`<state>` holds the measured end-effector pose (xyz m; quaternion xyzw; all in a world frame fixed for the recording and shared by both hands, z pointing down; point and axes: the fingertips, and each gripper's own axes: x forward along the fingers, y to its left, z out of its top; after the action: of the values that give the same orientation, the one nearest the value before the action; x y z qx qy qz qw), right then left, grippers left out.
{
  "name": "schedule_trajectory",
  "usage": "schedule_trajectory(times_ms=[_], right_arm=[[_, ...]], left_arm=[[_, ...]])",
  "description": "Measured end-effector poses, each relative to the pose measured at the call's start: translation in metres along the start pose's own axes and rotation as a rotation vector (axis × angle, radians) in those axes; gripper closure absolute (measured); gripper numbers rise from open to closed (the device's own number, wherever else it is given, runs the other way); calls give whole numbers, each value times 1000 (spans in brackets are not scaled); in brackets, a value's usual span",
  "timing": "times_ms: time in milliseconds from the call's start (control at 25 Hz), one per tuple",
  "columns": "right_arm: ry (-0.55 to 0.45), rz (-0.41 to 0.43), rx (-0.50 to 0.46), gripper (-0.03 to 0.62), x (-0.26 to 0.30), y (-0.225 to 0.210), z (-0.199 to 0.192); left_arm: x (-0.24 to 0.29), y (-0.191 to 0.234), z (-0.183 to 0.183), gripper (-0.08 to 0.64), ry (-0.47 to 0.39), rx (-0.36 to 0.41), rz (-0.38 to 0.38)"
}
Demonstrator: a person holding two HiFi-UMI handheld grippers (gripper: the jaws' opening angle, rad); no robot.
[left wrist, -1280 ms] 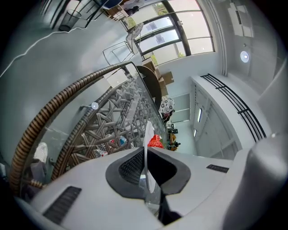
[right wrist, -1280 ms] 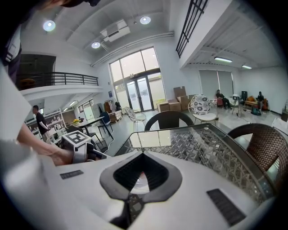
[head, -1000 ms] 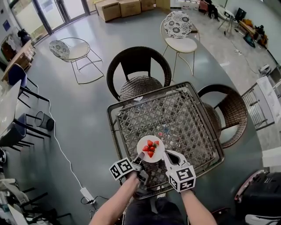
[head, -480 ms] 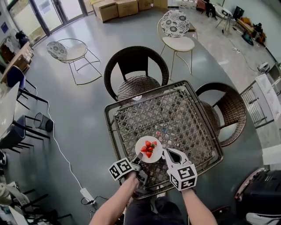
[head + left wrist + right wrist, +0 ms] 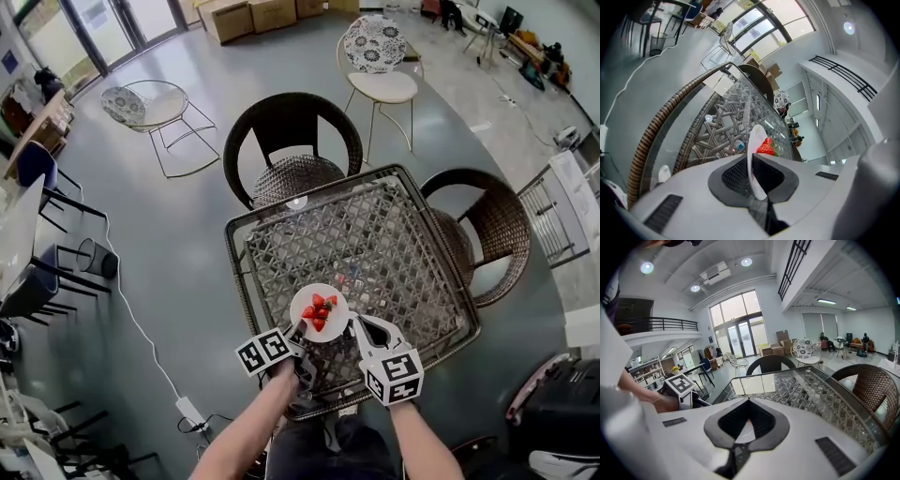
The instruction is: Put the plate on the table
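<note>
The small round white plate [image 5: 319, 312] of red strawberries [image 5: 321, 310] sits over the near part of the square glass-topped wicker table [image 5: 412, 272]. The left gripper [image 5: 299, 329] and right gripper [image 5: 353, 324] each pinch its rim. Lowering unevenly could tilt it and roll the berries off.

Head view: I can't tell whether the plate [image 5: 302, 305] touches the table [image 5: 403, 234] glass. The strawberries [image 5: 320, 313] are too small to count. My forearms [image 5: 251, 427] run off the bottom edge. Right gripper view: the right gripper [image 5: 749, 401] body hides all but a sliver of plate.
</note>
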<state>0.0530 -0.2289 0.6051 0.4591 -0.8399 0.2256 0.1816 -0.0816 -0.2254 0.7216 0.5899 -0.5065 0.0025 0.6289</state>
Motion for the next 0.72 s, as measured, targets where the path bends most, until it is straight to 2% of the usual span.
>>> schedule_trajectory(times_ms=[200, 720], right_arm=[[1, -7, 7, 587, -5, -2, -3], [1, -11, 18, 588, -8, -4, -9]], left_arm=[[1, 4, 1, 534, 11, 58, 47], [1, 24, -2, 483, 33, 231, 265]])
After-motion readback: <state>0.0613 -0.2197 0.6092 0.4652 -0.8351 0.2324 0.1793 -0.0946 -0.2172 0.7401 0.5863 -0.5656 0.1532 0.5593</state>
